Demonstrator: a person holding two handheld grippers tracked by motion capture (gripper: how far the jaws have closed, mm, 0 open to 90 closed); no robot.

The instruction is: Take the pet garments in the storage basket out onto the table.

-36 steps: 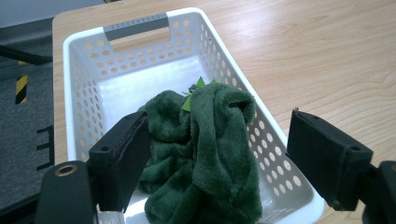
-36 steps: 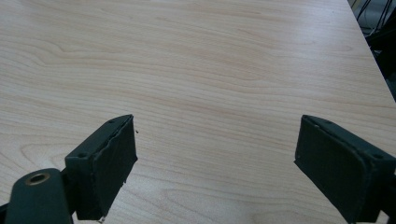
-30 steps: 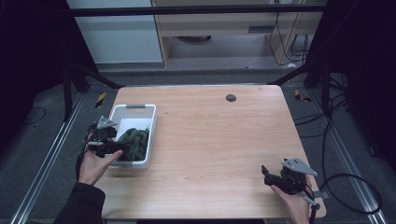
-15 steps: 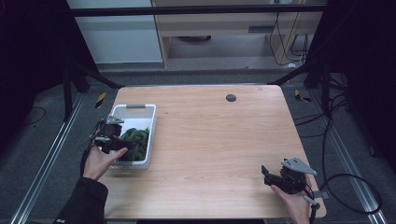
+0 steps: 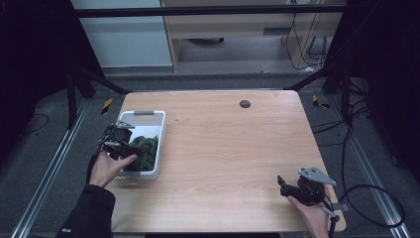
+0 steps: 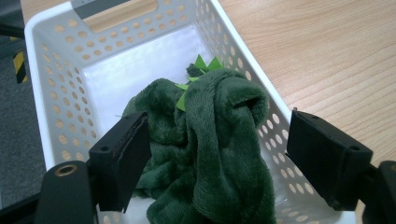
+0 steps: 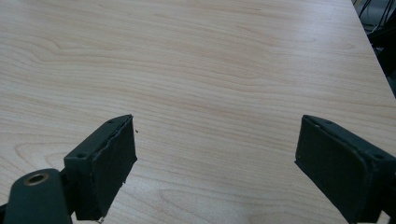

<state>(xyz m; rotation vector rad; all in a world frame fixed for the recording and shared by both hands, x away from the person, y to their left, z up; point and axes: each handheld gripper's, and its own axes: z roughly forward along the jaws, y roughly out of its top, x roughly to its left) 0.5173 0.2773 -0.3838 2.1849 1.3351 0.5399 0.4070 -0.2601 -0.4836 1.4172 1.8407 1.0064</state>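
Hovering over the near end of the white perforated basket (image 5: 148, 118), the left claw (image 5: 130, 150) is held in the person's left hand (image 5: 110, 167) at the left edge of the wooden surface (image 5: 223, 148). In the left gripper view its jaws stand wide apart, released, one on either side of the dark green plush cloth (image 6: 210, 154); neither pad presses into the fabric as far as can be seen.

Cloth position: inside the basket (image 6: 60, 60), bunched in a heap toward the near end, piled up against the near-right wall. Small bright green pointed pieces (image 6: 205, 64) stick up from the top of the heap. Far half of the basket floor is bare white. Basket has a cut-out handle at its far end. In the high view the cloth (image 5: 143, 146) shows as a dark mass in the near half of the basket.

Right claw (image 5: 283, 184): held in the right hand (image 5: 312, 218) at the near right corner of the surface, well apart from the basket. Grey three-cornered plate (image 5: 317, 174) sits on top of it. In the right gripper view its jaws are spread wide, released, over bare wood grain (image 7: 210, 84), nothing between them.

Small dark round spot (image 5: 244, 103) lies near the far edge of the surface.
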